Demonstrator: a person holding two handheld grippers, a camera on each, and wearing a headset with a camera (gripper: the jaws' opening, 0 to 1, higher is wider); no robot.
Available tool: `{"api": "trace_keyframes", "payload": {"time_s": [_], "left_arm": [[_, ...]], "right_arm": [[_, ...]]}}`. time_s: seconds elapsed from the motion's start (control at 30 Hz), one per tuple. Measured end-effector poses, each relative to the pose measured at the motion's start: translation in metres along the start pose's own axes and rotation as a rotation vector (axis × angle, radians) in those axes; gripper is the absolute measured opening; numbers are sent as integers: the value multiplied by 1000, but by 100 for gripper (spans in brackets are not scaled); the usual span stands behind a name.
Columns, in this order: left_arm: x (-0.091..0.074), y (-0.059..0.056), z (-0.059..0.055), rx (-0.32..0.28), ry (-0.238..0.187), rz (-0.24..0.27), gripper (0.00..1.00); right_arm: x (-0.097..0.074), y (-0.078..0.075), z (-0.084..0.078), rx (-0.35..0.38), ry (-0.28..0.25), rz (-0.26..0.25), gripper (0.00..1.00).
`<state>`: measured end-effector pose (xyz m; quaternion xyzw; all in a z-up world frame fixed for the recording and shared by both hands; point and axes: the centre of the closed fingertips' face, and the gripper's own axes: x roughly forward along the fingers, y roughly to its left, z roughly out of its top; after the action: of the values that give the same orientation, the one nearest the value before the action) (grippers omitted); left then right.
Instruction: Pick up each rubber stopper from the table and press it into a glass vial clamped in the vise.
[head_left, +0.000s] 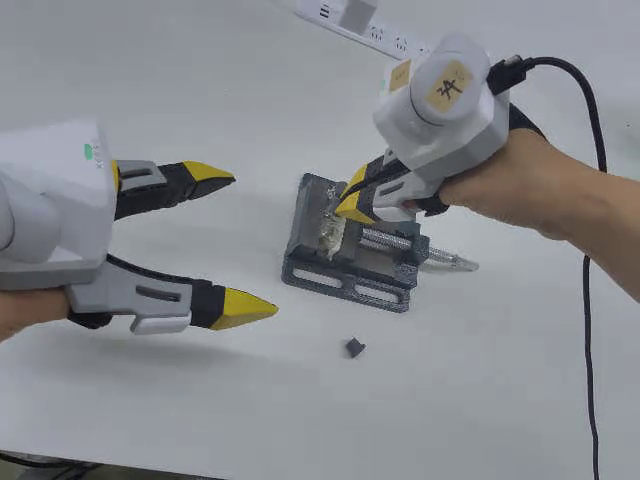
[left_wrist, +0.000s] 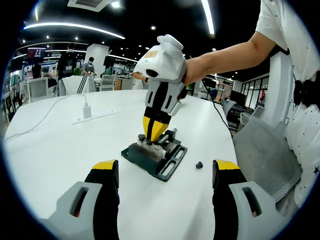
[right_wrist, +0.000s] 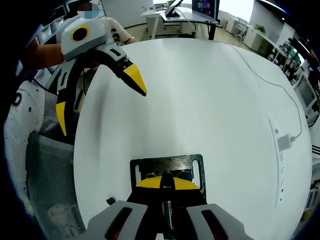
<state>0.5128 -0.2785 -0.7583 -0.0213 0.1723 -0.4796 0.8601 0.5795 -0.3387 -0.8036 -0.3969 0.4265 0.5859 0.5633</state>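
Looking down in the head view, a small dark rubber stopper is seen on the table near the vise, the right gripper is pinched together over the glass vials, and the left gripper is spread wide, holding nothing. By the left gripper view, the stopper is judged light and squashy, best taken by its sides, and the glass easily broken. By the right gripper view, bare table is seen round the stopper, with the vise's edge near; whether anything is pinched cannot be told.
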Motion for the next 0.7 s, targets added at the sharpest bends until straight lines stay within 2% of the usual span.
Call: {"api": "trace_keyframes", "payload": {"time_s": [0.4, 0.7], "left_arm": [[1, -1, 1, 3, 0, -4, 75], [0, -1, 1, 3, 2, -1, 75]], "right_arm": [[2, 1, 1, -23, 34, 9, 1], [2, -1, 0, -7, 27, 13, 1]]}}
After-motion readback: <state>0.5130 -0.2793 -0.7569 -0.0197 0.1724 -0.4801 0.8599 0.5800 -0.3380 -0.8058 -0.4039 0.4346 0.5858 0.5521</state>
